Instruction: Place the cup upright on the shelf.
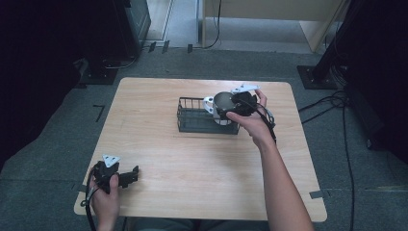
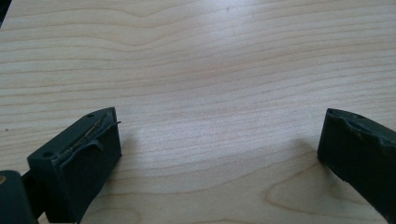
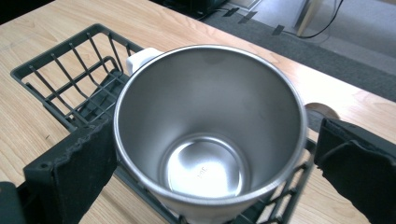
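A steel mug (image 3: pixel 210 130) with a white handle (image 3: pixel 140 58) stands upright at the right end of a dark wire basket (image 3: pixel 60 70) on the wooden table. In the high view the mug (image 1: pixel 222 102) and basket (image 1: pixel 192 120) sit right of the table's middle. My right gripper (image 3: pixel 215 140) straddles the mug from above. Its left jaw touches the rim, and a thin gap shows at the right jaw. My left gripper (image 2: pixel 219 135) is open over bare wood, and in the high view this gripper (image 1: pixel 131 175) rests near the front left corner.
The table (image 1: pixel 159 144) stands on grey carpet. Cables run across the floor at the right (image 1: pixel 337 103), dark equipment stands behind the table's left (image 1: pixel 130 29), and a light wooden desk (image 1: pixel 269 14) stands beyond.
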Demonstrator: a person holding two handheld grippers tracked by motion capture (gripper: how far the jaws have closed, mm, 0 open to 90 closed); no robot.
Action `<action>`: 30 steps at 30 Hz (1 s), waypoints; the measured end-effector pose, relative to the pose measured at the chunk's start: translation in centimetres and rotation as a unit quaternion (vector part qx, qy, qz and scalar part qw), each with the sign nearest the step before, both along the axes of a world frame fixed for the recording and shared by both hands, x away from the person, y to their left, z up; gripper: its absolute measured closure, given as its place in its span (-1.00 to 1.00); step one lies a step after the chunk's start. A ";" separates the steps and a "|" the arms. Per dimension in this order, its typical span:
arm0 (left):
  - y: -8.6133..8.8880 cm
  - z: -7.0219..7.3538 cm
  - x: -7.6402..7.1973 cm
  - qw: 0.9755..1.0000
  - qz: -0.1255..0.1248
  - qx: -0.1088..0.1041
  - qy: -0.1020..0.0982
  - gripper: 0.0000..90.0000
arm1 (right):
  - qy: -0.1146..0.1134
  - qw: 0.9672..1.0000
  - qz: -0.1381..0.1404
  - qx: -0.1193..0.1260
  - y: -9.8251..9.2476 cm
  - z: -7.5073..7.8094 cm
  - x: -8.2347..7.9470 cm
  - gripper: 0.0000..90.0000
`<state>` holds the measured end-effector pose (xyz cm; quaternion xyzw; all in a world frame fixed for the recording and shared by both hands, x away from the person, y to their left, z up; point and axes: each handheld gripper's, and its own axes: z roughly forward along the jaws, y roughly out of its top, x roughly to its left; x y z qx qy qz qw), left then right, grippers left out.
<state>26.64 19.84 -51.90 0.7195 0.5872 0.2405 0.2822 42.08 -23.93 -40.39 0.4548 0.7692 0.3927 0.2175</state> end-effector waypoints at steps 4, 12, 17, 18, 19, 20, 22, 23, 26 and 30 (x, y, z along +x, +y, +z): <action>0.0 0.0 0.0 1.000 0.000 0.000 0.000 -1.00 | -0.003 1.000 -0.011 0.009 -0.5 0.3 -0.6 -1.00; 0.0 0.0 0.0 1.000 0.000 0.000 0.000 -1.00 | -0.018 0.999 -0.029 0.018 -2.2 0.4 -2.0 -1.00; 0.0 0.0 0.0 1.000 0.000 0.000 0.000 -1.00 | -0.019 0.999 -0.032 0.026 -3.0 0.4 -2.7 -1.00; 0.0 0.0 0.0 1.000 0.000 0.000 0.000 -1.00 | -0.017 0.999 -0.036 0.024 -3.4 0.2 -3.1 -1.00; 0.0 0.0 0.0 1.000 0.000 0.000 0.000 -1.00 | -0.016 0.999 -0.038 0.023 -3.5 0.1 -3.3 -1.00; 0.0 0.0 0.0 1.000 0.000 0.000 0.000 -1.00 | -0.016 0.999 -0.039 0.025 -3.7 0.0 -3.4 -1.00; 0.0 0.0 0.0 1.000 0.000 0.000 0.000 -1.00 | -0.016 0.999 -0.039 0.027 -4.0 -0.3 -3.8 -1.00; 0.0 0.0 0.0 1.000 0.000 0.000 0.000 -1.00 | -0.016 0.999 -0.041 0.026 -4.2 -0.4 -4.0 -1.00; 0.0 0.0 0.0 1.000 0.000 0.000 0.000 -1.00 | -0.017 0.998 -0.044 0.029 -4.7 -0.8 -4.5 -1.00; 0.0 0.0 0.0 1.000 0.000 0.000 0.000 -1.00 | -0.015 0.998 -0.049 0.031 -5.3 -1.4 -5.1 -1.00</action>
